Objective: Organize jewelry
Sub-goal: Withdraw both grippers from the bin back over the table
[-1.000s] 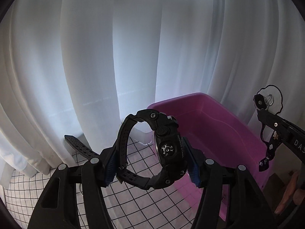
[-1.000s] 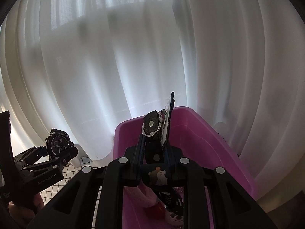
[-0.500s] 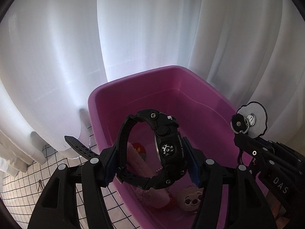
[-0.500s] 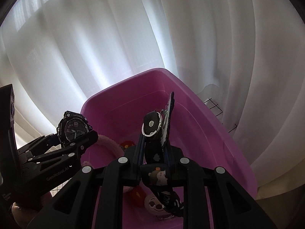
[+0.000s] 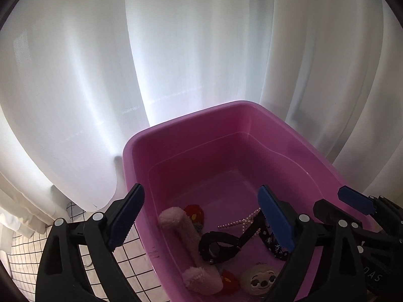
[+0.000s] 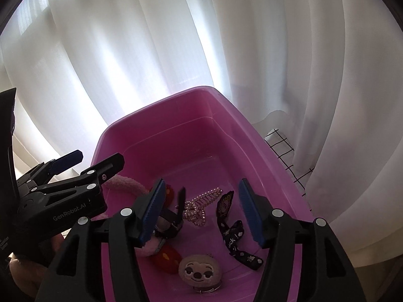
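Note:
A pink plastic tub point(image 5: 181, 136) point(image 6: 161, 110) holds the jewelry. Inside lie a black watch point(image 5: 216, 248) point(image 6: 171, 224), a black patterned strap point(image 6: 234, 239) point(image 5: 274, 246), a pearl comb point(image 6: 201, 201) point(image 5: 239, 222), a fluffy pink band point(image 5: 191, 246) point(image 6: 126, 183), red pieces point(image 6: 167, 255) and a round sloth-face charm point(image 5: 259, 279) point(image 6: 199, 269). My left gripper point(image 5: 201, 216) is open and empty above the tub's near end. My right gripper point(image 6: 201, 211) is open and empty above the tub; it also shows at right in the left wrist view point(image 5: 352, 201).
White curtains point(image 5: 176, 50) hang close behind and around the tub. A white cloth with a black grid point(image 5: 131, 264) point(image 6: 282, 143) covers the surface under the tub. The left gripper shows at left in the right wrist view point(image 6: 75, 166).
Both grippers have opened. The watch left the left gripper and the strap left the right gripper; both now lie in the tub. Both views tilted down over the tub.

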`<state>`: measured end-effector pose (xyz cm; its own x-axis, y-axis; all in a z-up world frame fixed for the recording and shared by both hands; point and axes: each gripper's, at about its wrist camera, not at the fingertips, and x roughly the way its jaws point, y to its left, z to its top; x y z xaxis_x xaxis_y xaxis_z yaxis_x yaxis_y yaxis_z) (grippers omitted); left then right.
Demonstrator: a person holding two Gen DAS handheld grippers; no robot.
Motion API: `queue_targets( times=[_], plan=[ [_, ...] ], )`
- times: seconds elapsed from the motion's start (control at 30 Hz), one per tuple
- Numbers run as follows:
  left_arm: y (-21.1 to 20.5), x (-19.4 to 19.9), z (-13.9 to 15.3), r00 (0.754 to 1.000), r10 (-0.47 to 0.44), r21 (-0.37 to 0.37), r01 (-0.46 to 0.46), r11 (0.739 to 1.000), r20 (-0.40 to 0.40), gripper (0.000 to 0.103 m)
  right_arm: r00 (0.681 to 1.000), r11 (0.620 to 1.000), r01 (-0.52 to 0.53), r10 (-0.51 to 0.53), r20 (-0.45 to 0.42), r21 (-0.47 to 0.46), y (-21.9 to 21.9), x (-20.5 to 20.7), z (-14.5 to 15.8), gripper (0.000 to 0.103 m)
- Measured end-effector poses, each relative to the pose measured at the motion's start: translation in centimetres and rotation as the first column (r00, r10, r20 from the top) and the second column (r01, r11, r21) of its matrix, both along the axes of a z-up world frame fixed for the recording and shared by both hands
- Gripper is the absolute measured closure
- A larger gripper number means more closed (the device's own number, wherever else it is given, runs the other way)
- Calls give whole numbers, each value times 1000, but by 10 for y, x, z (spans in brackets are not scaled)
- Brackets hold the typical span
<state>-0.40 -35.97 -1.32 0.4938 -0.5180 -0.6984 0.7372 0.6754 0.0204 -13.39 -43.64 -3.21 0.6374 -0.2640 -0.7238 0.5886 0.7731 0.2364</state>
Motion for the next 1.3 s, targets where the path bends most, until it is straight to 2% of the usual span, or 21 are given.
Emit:
queue_targets(
  times=[0.33, 0.53, 0.67, 0.87, 1.03, 1.17, 1.3],
  plan=[
    [15, -3, 16, 999, 38, -27, -38, 999, 10, 10, 999, 999, -15, 13, 36, 30, 1, -6, 2, 43],
    [39, -8, 30, 997, 76, -46, -74, 996, 28, 8, 998, 999, -36, 35, 49, 23, 14, -4, 10, 39],
    [62, -9, 39, 996, 92, -73, -91, 993, 13, 7, 997, 998, -59, 58, 55, 12, 28, 1, 16, 39],
    [112, -5, 56, 990, 143, -128, -142, 982, 2, 6, 992, 994, -113, 113, 59, 9, 59, 14, 26, 33],
    [172, 1, 57, 980, 200, -157, -198, 968, -4, 6, 980, 984, -178, 180, 83, -26, 96, 28, 40, 28],
    [224, 10, 46, 966, 259, -139, -257, 957, 2, 6, 963, 967, -251, 254, 92, -45, 131, 48, 46, 28],
    [280, 27, 27, 938, 345, -104, -345, 933, -11, 6, 938, 943, -328, 331, 97, -51, 170, 72, 48, 28]
  ],
)
